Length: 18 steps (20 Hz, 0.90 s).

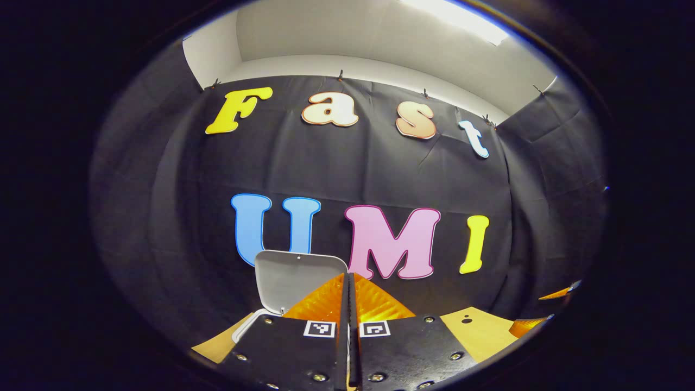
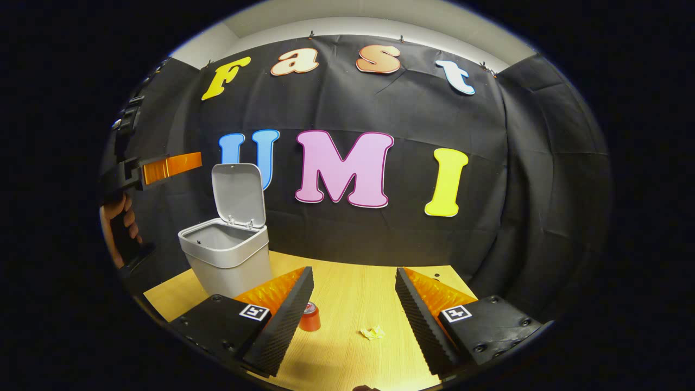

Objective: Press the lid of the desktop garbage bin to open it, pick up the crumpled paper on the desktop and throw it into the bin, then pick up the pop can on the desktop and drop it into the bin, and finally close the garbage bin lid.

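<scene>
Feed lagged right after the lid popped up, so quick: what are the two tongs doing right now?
Left tongs: shut, nothing between the fingers.
Right tongs: open, holding nothing, above the crumpled paper and pop can.

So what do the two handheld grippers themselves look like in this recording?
Each gripper, left and right, has two wedge-shaped fingers with ribbed inner faces, mounted on dark bolted blocks. Every block carries a small square black-and-white marker. The left gripper, seen farther off, has a dark body held by a hand.
</scene>
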Each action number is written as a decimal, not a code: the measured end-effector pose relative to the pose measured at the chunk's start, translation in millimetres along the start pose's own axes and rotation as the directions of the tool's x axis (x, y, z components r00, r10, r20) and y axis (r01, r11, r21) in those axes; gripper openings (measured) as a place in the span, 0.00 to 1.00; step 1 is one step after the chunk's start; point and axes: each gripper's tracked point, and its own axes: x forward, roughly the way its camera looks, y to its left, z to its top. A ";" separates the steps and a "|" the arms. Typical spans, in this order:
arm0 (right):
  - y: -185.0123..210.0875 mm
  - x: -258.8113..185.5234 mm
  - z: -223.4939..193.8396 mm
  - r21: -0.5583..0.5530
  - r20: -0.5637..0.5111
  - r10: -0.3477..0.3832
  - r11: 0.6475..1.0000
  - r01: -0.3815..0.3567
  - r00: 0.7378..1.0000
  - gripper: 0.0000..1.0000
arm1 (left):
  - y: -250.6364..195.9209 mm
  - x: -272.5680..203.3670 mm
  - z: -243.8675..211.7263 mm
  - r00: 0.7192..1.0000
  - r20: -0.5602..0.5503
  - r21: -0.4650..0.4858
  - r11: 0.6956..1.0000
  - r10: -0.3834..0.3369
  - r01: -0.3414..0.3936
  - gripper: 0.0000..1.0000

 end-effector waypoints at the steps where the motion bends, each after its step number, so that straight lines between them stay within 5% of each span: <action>1: -1.7 0.1 -1.9 0.003 -0.003 0.000 1.000 0.000 1.000 0.98 | -7.0 -5.2 -3.2 1.000 -0.007 0.001 1.000 -0.013 0.013 0.03; 3: -2.4 -1.1 -2.9 0.005 -0.006 -0.001 1.000 0.001 1.000 0.98 | -25.1 -11.6 -11.5 0.998 -0.027 -0.011 0.998 -0.062 0.062 0.19; 6: -5.2 -2.4 -4.1 -0.007 -0.008 -0.004 1.000 0.004 1.000 0.98 | -43.1 -28.9 -29.5 0.993 -0.068 -0.037 0.995 -0.096 0.094 0.73; 11: -11.6 -2.5 -8.1 -0.011 -0.019 -0.012 1.000 0.011 1.000 0.98 | -54.4 -44.3 -41.1 0.993 -0.085 -0.035 0.996 -0.083 0.080 0.84; 18: -26.7 9.0 -23.8 -0.008 -0.044 -0.035 0.999 0.034 0.998 0.98 | -70.4 -52.2 -65.1 0.984 -0.148 -0.017 0.996 -0.094 0.092 0.86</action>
